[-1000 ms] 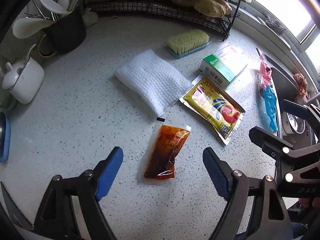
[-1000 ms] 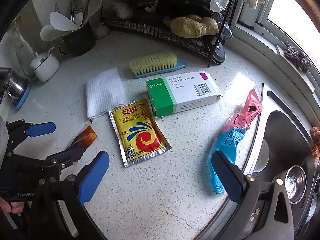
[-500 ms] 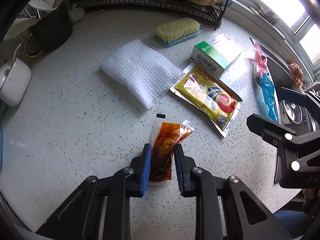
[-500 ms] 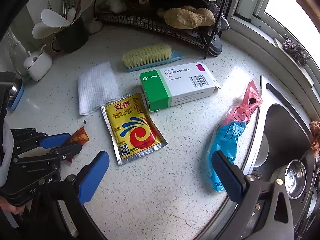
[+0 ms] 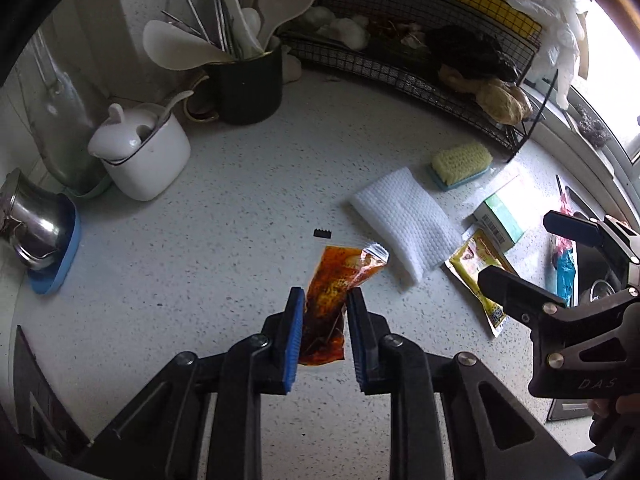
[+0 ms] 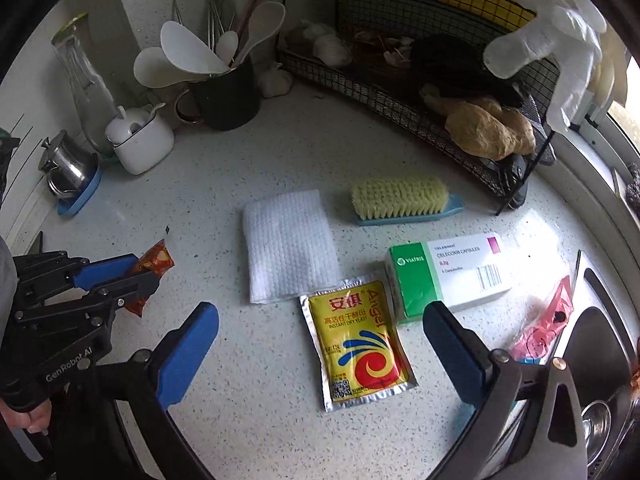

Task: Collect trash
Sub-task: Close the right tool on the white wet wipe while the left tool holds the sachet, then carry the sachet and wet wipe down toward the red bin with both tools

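Note:
My left gripper (image 5: 322, 300) is shut on a clear packet of red-brown sauce (image 5: 340, 276), which hangs tilted just above the speckled counter. In the right wrist view the same packet (image 6: 158, 258) sticks out of the left gripper (image 6: 124, 276) at the left edge. My right gripper (image 6: 320, 312) stands open above a yellow yeast packet (image 6: 356, 344) and touches nothing. A green and white medicine box (image 6: 448, 272) lies beside the yeast packet. A pink and blue plastic bag (image 6: 548, 320) lies at the sink's edge.
A white folded cloth (image 6: 288, 244) and a scrubbing brush (image 6: 400, 200) lie mid-counter. A wire rack (image 6: 400, 92) runs along the back. A dark utensil cup (image 6: 228, 96), a white lidded pot (image 6: 144, 144) and a metal pot (image 6: 68, 168) stand at the left. The sink (image 6: 596, 344) is at the right.
The left gripper closed on the sauce packet and lifted it off the counter. Both hands rose and pulled back; the right gripper stayed open.

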`<state>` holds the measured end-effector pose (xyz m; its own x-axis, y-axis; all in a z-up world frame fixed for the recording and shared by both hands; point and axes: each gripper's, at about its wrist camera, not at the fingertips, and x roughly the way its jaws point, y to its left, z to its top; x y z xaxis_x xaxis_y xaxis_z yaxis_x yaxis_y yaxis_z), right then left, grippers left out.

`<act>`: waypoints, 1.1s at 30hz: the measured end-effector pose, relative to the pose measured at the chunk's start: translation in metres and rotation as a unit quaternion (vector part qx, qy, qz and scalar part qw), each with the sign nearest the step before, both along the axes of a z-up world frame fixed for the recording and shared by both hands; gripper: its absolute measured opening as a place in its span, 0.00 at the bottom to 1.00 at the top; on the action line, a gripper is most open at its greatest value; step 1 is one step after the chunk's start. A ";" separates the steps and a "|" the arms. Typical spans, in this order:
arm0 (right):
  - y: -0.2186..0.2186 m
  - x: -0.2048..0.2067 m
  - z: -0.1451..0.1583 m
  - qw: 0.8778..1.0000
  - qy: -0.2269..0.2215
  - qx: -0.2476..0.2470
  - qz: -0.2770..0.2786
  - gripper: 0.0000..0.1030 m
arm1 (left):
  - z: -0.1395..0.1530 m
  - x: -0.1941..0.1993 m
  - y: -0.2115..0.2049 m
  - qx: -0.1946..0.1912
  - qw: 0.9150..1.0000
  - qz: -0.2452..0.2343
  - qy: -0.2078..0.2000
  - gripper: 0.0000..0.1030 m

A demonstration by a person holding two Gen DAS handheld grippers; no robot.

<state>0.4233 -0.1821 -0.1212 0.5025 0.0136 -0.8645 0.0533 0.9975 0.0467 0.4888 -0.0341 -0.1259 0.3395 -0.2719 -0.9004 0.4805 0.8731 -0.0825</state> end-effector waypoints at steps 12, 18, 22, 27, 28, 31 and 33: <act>0.019 0.057 -0.037 0.998 0.026 0.015 0.062 0.99 | -0.023 0.040 0.020 0.029 0.998 0.056 0.007 0.19; 0.018 0.073 -0.056 0.996 0.039 0.021 0.074 0.99 | -0.043 0.048 0.016 0.038 0.998 0.049 0.023 0.19; 0.020 0.085 -0.069 0.995 0.058 0.021 0.081 0.84 | -0.053 0.055 0.014 0.044 0.997 0.050 0.031 0.19; 0.026 0.087 -0.070 0.995 0.045 -0.003 0.086 0.56 | -0.053 0.052 0.015 0.046 0.998 0.042 0.026 0.19; 0.028 0.086 -0.069 0.995 0.045 -0.011 0.090 0.43 | -0.052 0.051 0.014 0.046 0.998 0.044 0.024 0.19; 0.033 0.080 -0.066 0.993 0.058 0.003 0.106 0.08 | -0.042 0.039 0.018 0.044 0.997 0.053 0.018 0.19; 0.035 0.071 -0.063 0.991 0.064 0.018 0.113 0.08 | -0.032 0.025 0.020 0.044 0.998 0.054 0.010 0.19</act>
<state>0.4945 -0.1468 -0.1841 0.3686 0.1459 -0.9180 -0.1634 0.9824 0.0905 0.5139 -0.0138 -0.1576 0.3441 -0.1536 -0.9263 0.3823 0.9240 -0.0112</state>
